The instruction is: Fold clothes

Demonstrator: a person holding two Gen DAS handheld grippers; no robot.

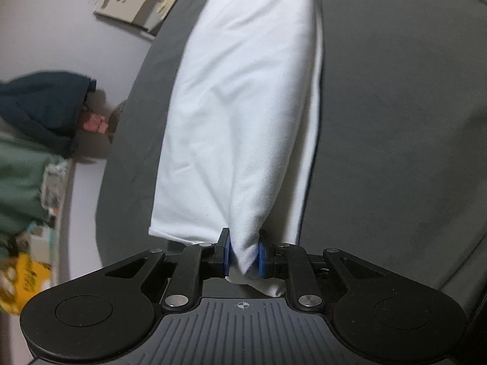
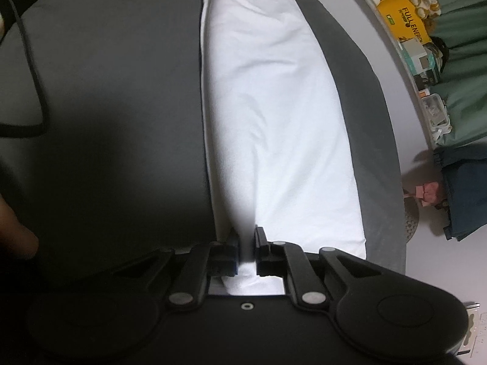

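One white cloth (image 1: 243,97) is lying folded in a long strip down the middle of each frame on one grey worktop (image 1: 395,121), smooth with soft creases. Two claws are working: the left claw (image 1: 243,255) is pinching the cloth's near corner at lower centre, and the right claw (image 2: 246,252) is clamping its near edge likewise.

We seem to be in a lived-in room at home, likely a bedroom. A wide grey sheet (image 1: 395,106) covers a soft surface like a bed, above a pale floor (image 1: 45,30). Along the wall we see green fabric (image 2: 462,60), a yellow box (image 2: 404,21), small containers (image 2: 435,112) and dark blue cloth (image 1: 42,106). A flattened carton (image 1: 127,6) lies on the floor.
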